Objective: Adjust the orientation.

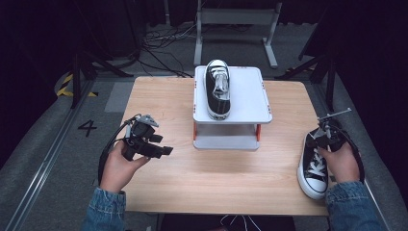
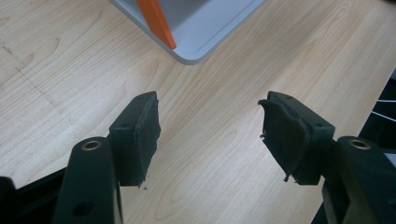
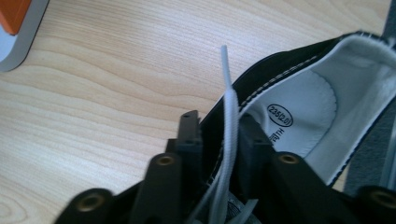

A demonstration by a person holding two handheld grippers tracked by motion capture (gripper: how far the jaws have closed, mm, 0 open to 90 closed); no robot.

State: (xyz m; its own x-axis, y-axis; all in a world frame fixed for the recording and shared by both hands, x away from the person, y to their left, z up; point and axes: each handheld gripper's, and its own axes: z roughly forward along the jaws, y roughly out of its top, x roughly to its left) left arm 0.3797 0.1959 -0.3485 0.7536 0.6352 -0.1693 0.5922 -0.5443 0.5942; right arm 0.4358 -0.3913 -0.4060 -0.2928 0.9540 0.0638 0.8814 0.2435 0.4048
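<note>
Sneaker [image 1: 313, 166] at near right desk [image 1: 216, 178] edge: right gripper [image 3: 217, 135] fingers clenched on its collar wall, lace between. Canvas looks soft and light, so collar grip suits. Left gripper [image 2: 208, 135] released, empty. Farther: second sneaker [image 1: 218, 89] on stand [image 1: 250, 103].
</note>
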